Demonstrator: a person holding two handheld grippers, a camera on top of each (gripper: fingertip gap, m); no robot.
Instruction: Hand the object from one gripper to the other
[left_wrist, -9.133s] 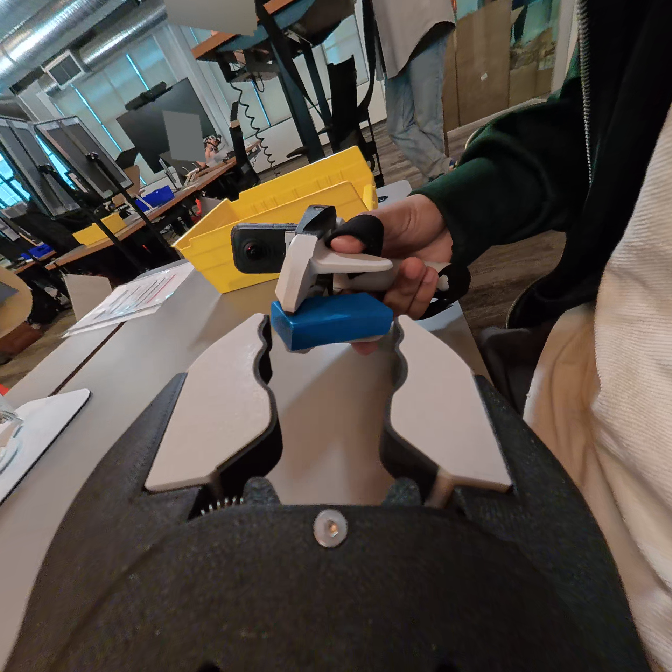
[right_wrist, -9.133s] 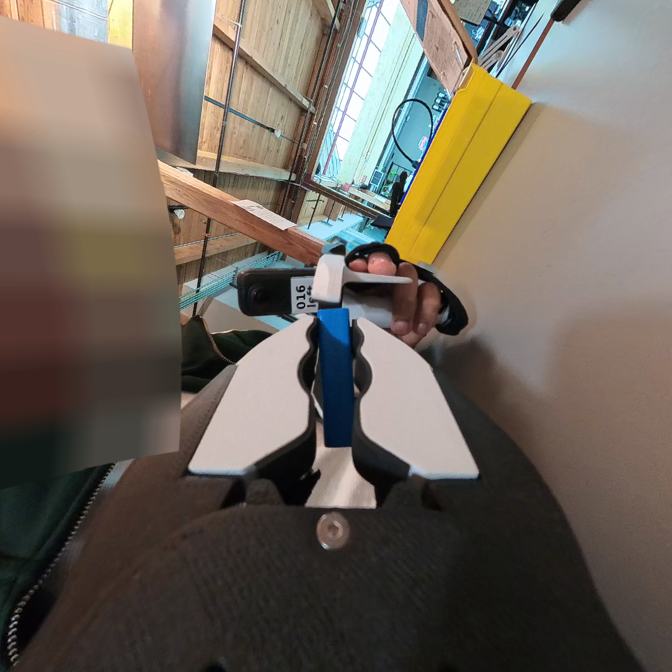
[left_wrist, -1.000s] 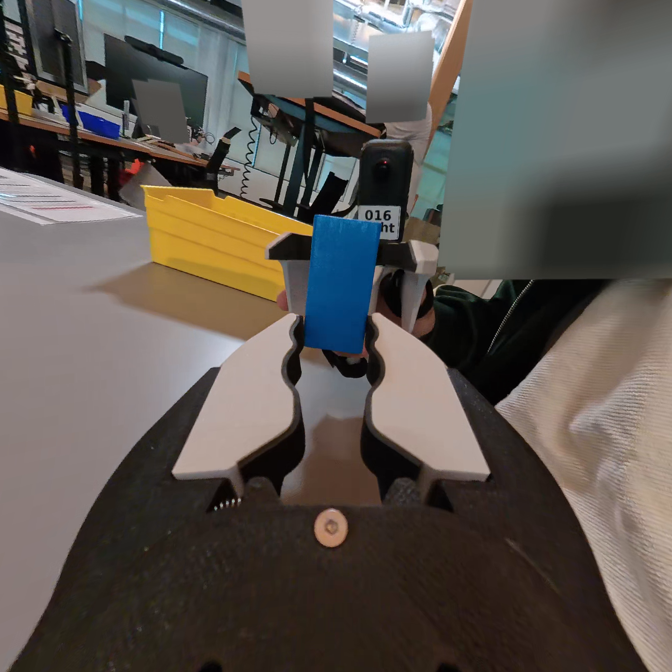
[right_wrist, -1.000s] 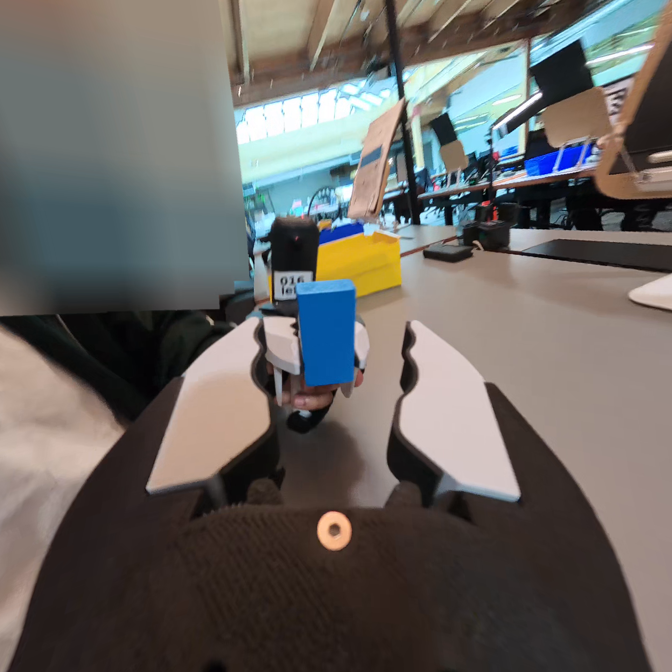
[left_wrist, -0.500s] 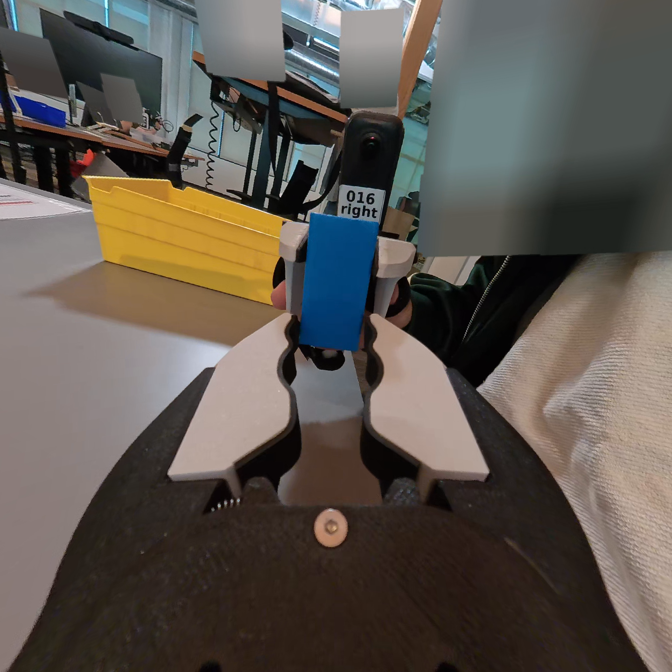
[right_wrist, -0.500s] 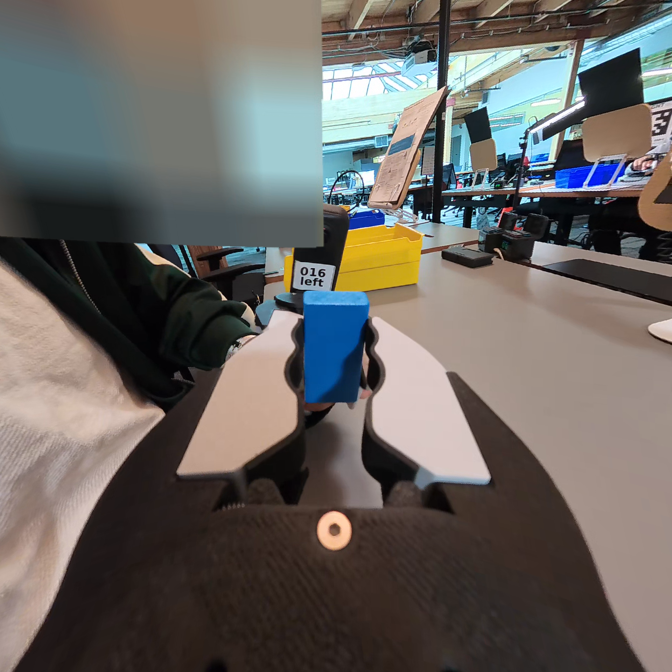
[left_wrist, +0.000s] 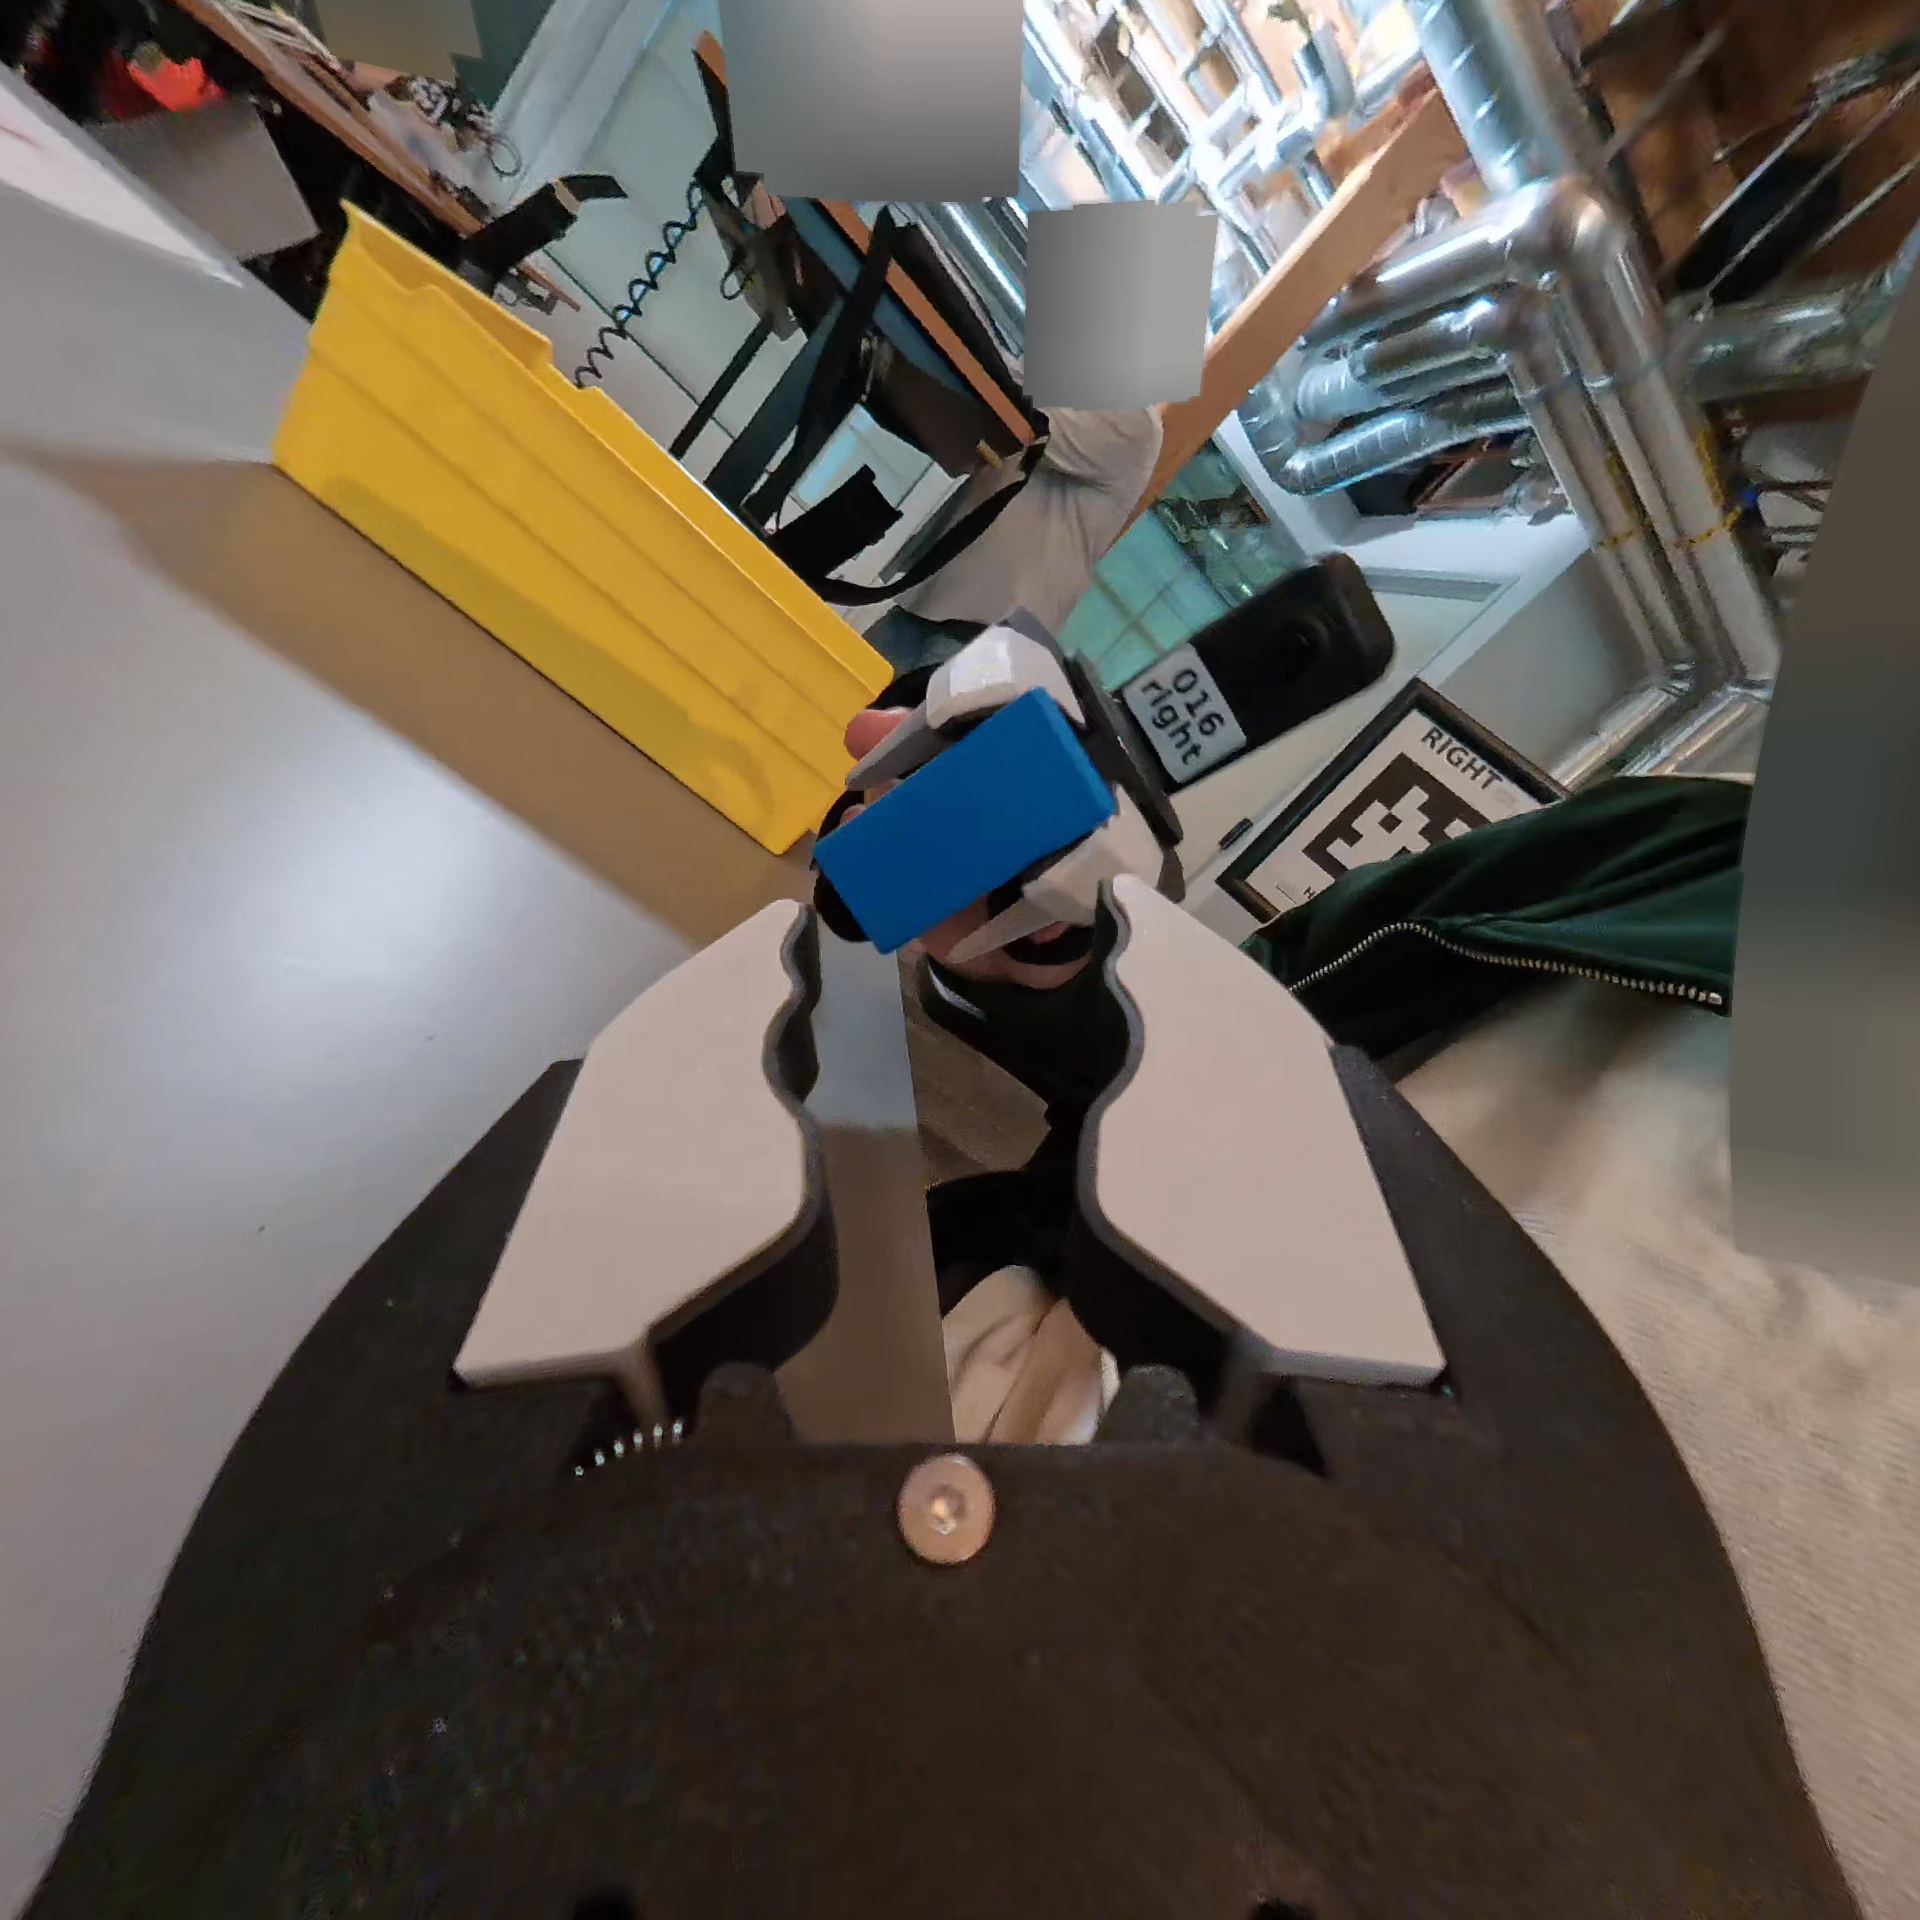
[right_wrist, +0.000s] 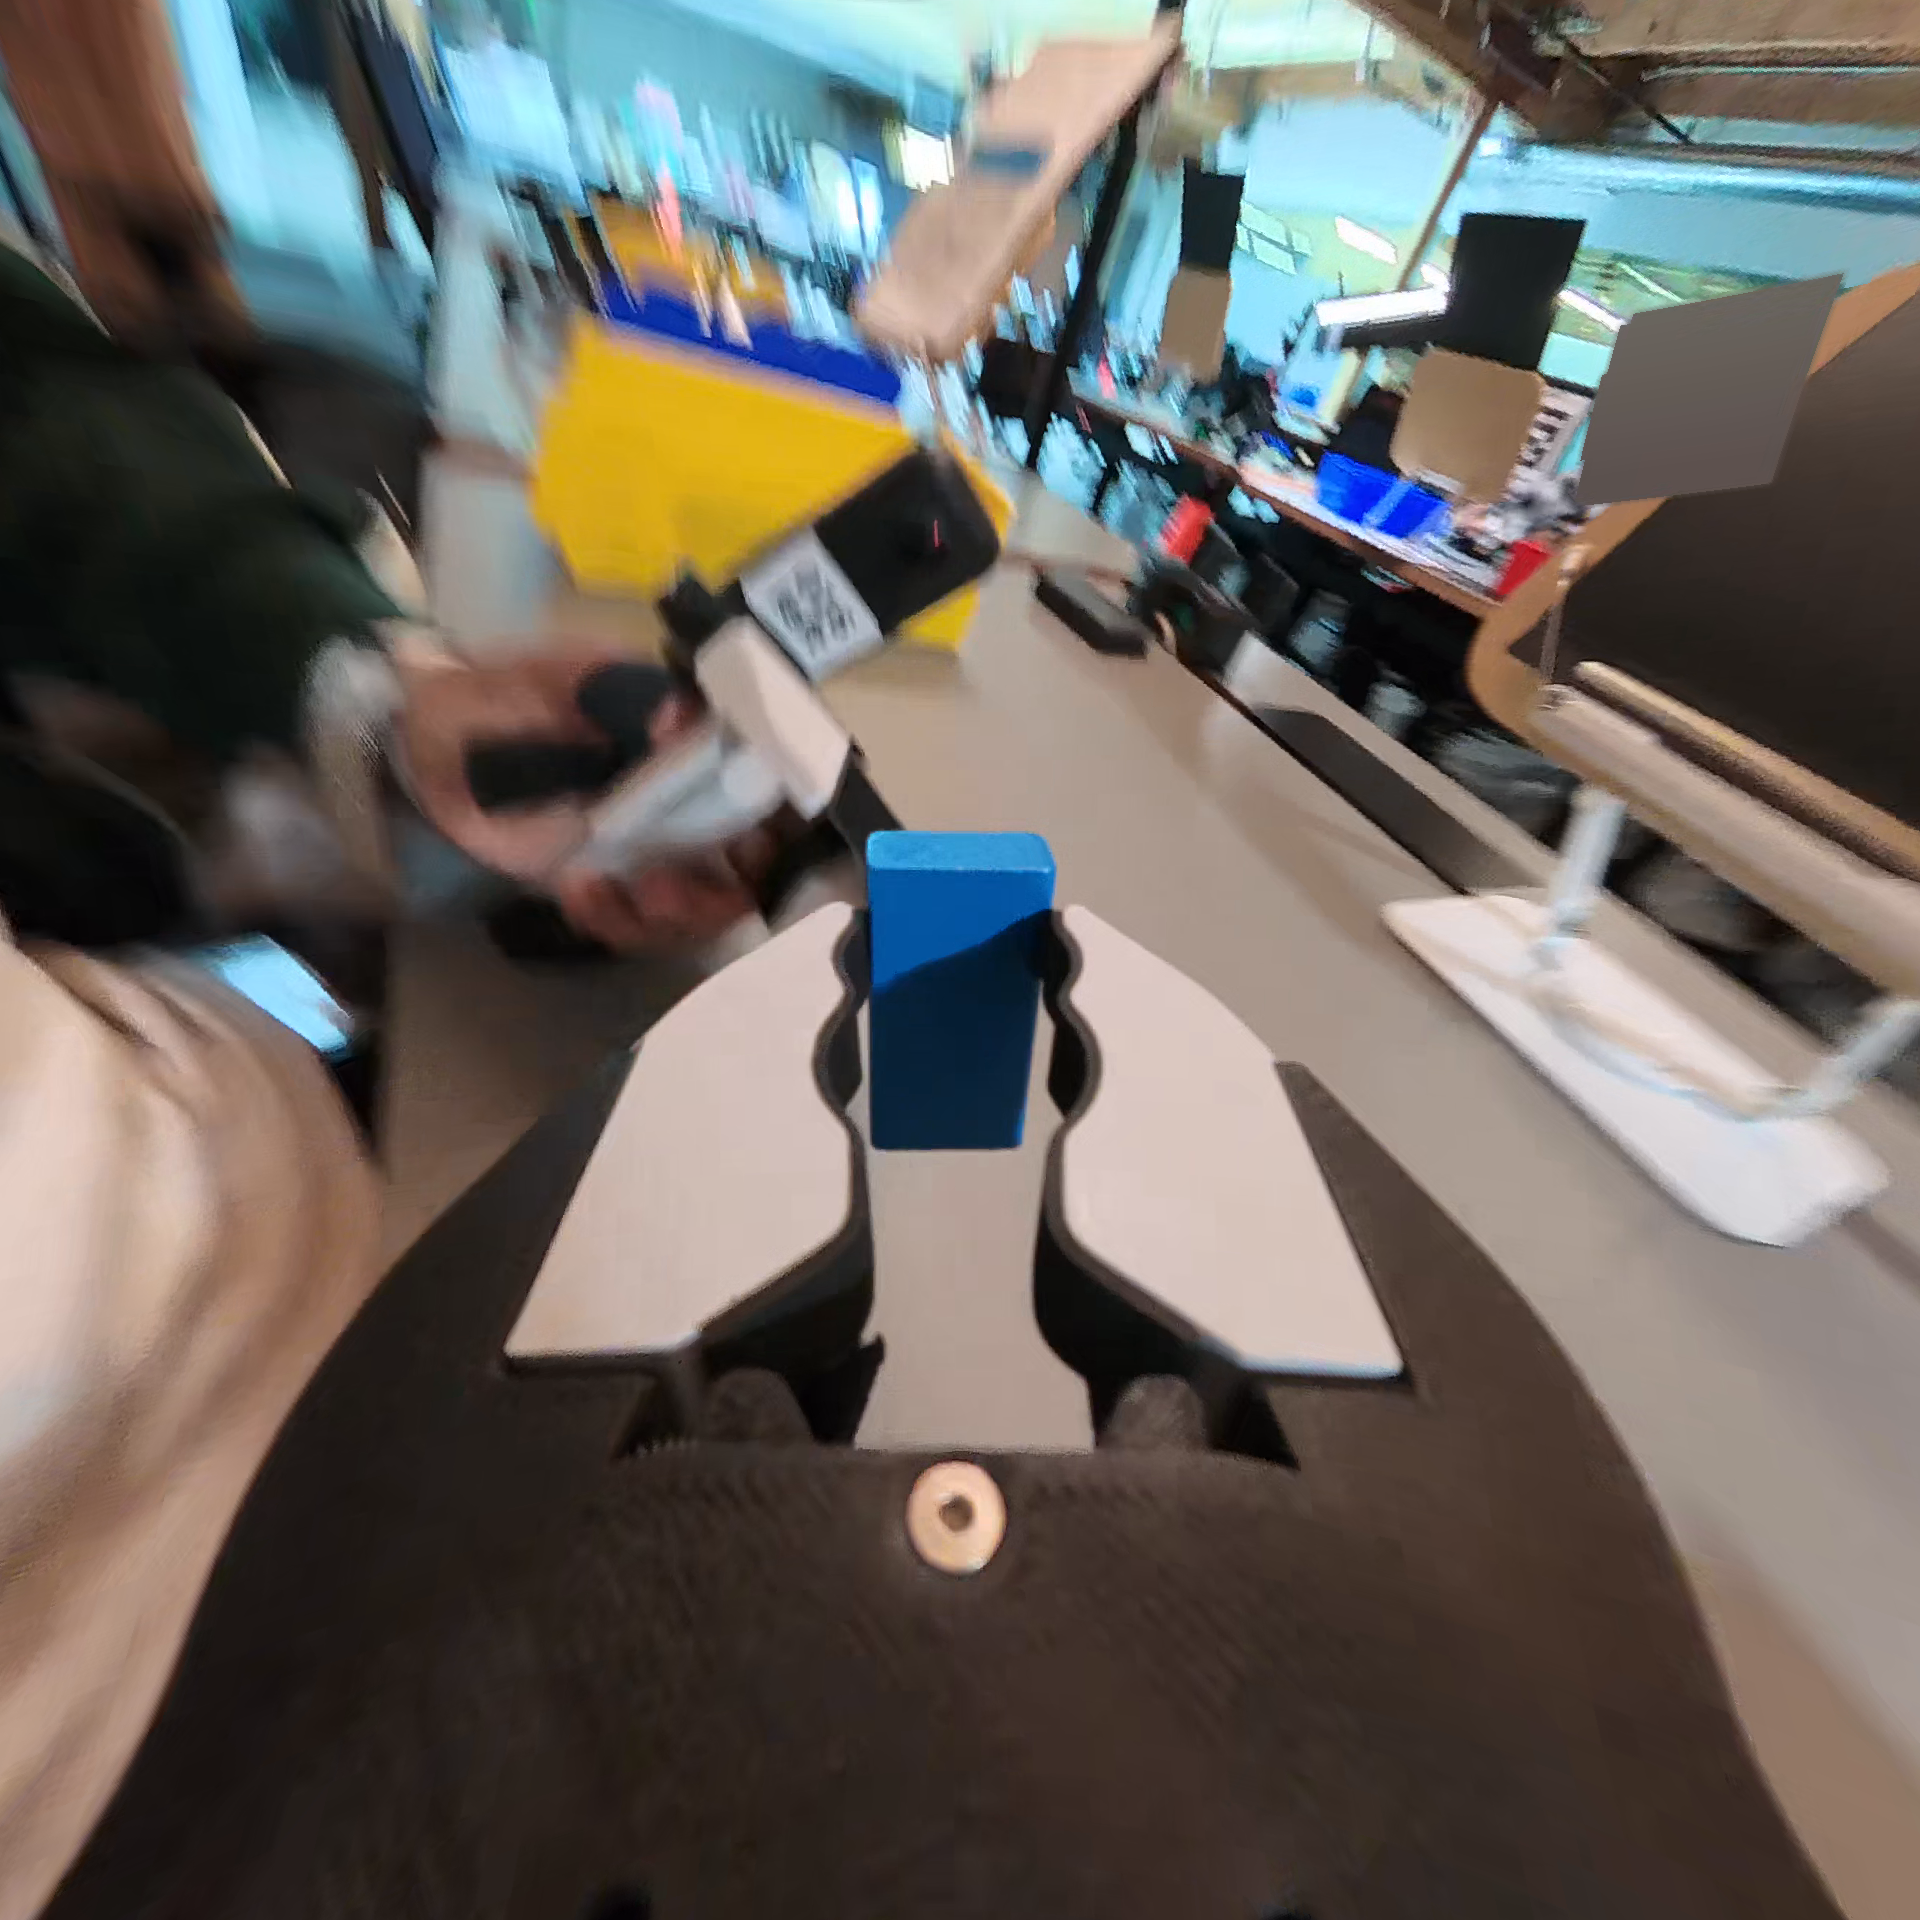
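Right hand-held gripper pinches the blue block upright between its white fingers, above the grey worktop. Left hand-held gripper has its fingers spread with nothing between them, just beside the block; a yellow bin sits behind on the worktop.

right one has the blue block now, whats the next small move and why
Probably draw the left hand-held gripper back a little further. Its jaws stand open and empty, while the right hand-held gripper is shut on the blue block, so the handover looks done.
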